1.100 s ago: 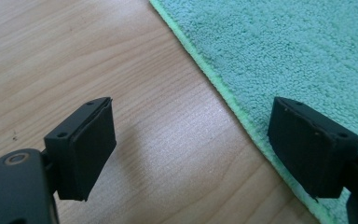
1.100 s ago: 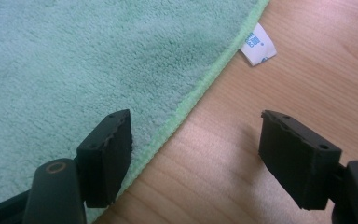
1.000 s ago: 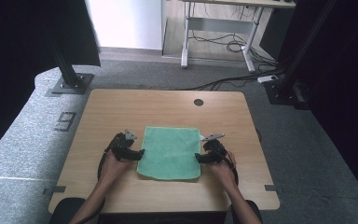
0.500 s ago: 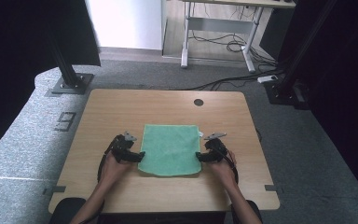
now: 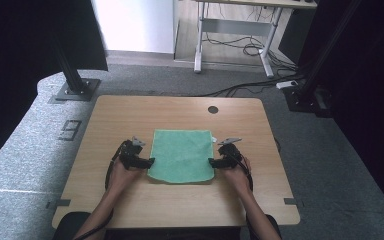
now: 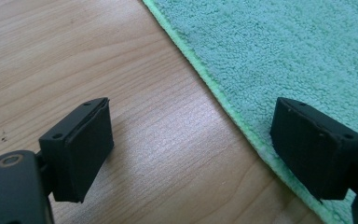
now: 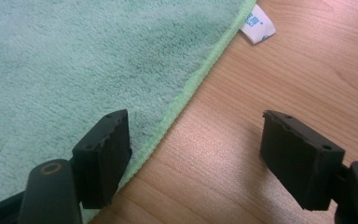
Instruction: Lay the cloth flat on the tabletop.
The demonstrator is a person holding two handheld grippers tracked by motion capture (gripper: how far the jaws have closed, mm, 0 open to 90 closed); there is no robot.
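**Two open grippers flank a green towel, poised at its side edges**

From above, the left gripper (image 5: 148, 162) sits at the towel's nine o'clock edge, jaws spread and empty, one over bare wood, one over the hem. The green towel (image 5: 182, 156) lies flat at the middle of the wooden table (image 5: 130, 115): soft looped terry, likely light and limp, best pinched at the stitched hem. A white label (image 7: 258, 24) sticks out at one corner. The right gripper (image 5: 213, 162), at three o'clock, is likewise released, straddling the hem.

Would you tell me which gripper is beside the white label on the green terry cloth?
The right gripper: the white label lies along its edge of the green terry cloth.
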